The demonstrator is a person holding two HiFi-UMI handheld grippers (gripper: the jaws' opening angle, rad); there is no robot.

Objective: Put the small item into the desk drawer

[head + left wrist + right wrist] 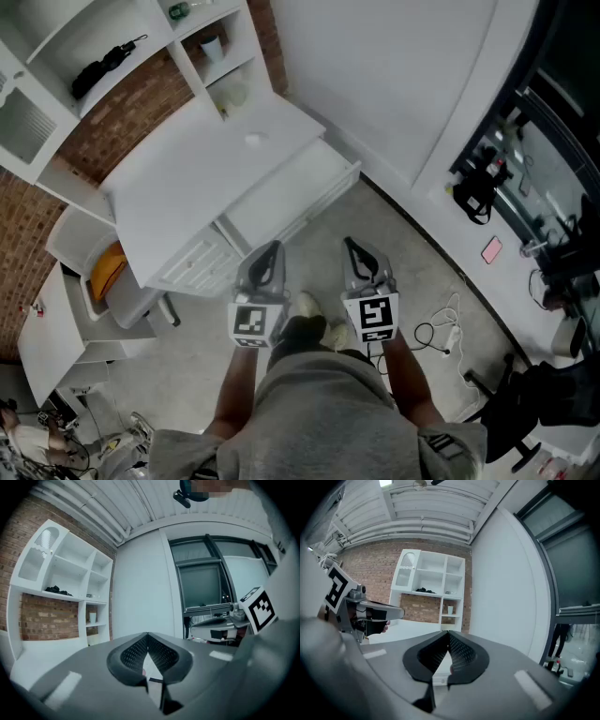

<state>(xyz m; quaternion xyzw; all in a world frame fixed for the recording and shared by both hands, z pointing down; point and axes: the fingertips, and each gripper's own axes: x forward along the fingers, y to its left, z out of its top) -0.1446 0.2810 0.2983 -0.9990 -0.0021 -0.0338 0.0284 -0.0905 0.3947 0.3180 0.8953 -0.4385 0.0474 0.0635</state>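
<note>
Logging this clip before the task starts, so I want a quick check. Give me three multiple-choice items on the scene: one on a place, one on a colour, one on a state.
1. Where does the black object lie?
A on the desk top
B in the white shelving
C on the floor

2. What colour is the wall behind the shelves?
A brick red-brown
B green
C black

3. How is the desk drawer?
A shut
B pulled open
C taken out

Answers:
1. B, it rests in an upper shelf bay.
2. A, bricks show between the shelves.
3. B, its tray sticks out from the desk.
</note>
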